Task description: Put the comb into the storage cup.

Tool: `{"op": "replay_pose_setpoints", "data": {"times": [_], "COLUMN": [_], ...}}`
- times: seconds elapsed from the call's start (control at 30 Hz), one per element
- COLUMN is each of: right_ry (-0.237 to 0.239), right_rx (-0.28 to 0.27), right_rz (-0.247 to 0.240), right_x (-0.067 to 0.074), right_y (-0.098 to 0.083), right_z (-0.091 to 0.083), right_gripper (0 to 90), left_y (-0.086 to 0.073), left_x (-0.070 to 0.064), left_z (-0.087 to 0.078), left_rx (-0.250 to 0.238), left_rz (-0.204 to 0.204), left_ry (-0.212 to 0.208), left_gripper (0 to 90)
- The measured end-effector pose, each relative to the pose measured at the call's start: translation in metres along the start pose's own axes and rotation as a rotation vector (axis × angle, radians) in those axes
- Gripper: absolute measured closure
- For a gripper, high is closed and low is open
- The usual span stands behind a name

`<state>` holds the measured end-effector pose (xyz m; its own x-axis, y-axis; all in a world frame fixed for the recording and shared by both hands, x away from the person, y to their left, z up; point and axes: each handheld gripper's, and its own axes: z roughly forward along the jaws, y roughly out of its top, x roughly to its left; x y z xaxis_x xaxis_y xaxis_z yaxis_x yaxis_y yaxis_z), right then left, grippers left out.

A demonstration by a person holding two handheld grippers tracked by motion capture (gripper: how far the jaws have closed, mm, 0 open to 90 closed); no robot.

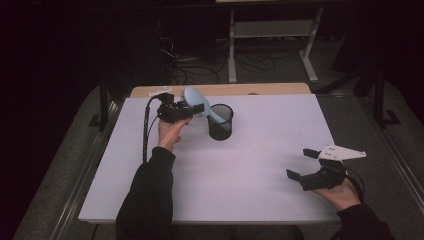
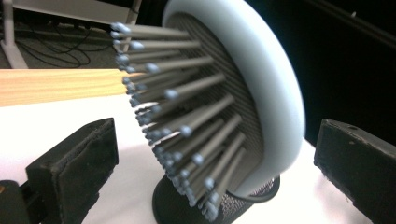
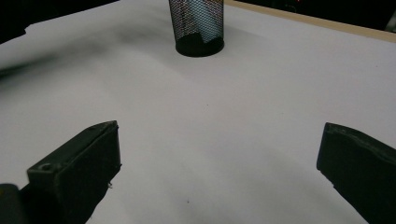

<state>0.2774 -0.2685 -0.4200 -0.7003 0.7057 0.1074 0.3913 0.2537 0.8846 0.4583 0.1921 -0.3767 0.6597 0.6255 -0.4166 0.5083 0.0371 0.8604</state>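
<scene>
A light blue hairbrush [image 1: 192, 97] stands with its handle in a black mesh cup [image 1: 220, 121] at the back left of the white table [image 1: 240, 175]. My left gripper [image 1: 196, 109] is open around the brush's head, its jaws apart from it on both sides. In the left gripper view the brush's bristled head [image 2: 219, 107] rises between the wide jaws of my left gripper [image 2: 217, 156], above the cup [image 2: 163, 212]. My right gripper [image 1: 300, 163] is open over the table's front right, nothing in it. In the right gripper view my right gripper [image 3: 219, 163] faces the cup [image 3: 196, 25].
A wooden strip [image 1: 270, 89] runs along the table's far edge. Behind it a white desk frame [image 1: 272, 30] and cables [image 1: 200, 65] lie on the dark floor. A metal rail [image 1: 85, 170] runs along the table's left side.
</scene>
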Motion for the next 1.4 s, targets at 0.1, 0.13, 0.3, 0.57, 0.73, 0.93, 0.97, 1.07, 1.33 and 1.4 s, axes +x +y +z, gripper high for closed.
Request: {"op": "replay_pose_setpoints", "data": {"times": [0.1,0.13,0.3,0.57,0.73,0.93,0.97,1.07,1.33,1.4], "right_ry": [-0.001,-0.002,-0.004,-0.005,-0.005,-0.006,-0.006,-0.006,-0.006,-0.007], "right_rx": [0.003,0.004,0.004,0.008,0.012,0.013,0.013,0.014,0.017,0.017], "right_rz": [0.0,-0.001,-0.005,-0.004,-0.007,-0.008,-0.007,-0.008,-0.013,-0.009], "right_x": [0.0,0.0,0.0,0.0,0.001,0.001,0.001,0.001,0.0,0.0], "right_y": [0.0,0.0,0.0,-0.001,-0.001,-0.001,-0.001,-0.002,-0.002,-0.002], "right_z": [0.0,0.001,0.001,0.001,0.002,0.002,0.002,0.002,0.003,0.002], "right_gripper": [0.0,0.0,0.0,0.0,0.0,0.0,0.0,0.0,0.0,0.0], "left_y": [-0.002,-0.002,-0.004,-0.008,-0.012,-0.017,-0.017,-0.02,-0.027,-0.028], "left_x": [-0.002,-0.002,-0.003,-0.008,-0.01,-0.01,-0.01,-0.011,-0.017,-0.019], "left_z": [-0.003,-0.004,-0.01,-0.022,-0.028,-0.035,-0.036,-0.039,-0.05,-0.054], "left_rx": [-0.023,-0.025,-0.044,-0.02,-0.001,0.005,0.006,0.004,-0.003,-0.003], "left_rz": [0.025,0.03,0.064,0.134,0.164,0.176,0.176,0.187,0.206,0.214], "left_ry": [0.003,0.004,0.02,0.057,0.077,0.085,0.086,0.088,0.077,0.078], "left_gripper": [0.0,0.0,0.0,0.0,0.0,0.0,0.0,0.0,0.0,0.0]}}
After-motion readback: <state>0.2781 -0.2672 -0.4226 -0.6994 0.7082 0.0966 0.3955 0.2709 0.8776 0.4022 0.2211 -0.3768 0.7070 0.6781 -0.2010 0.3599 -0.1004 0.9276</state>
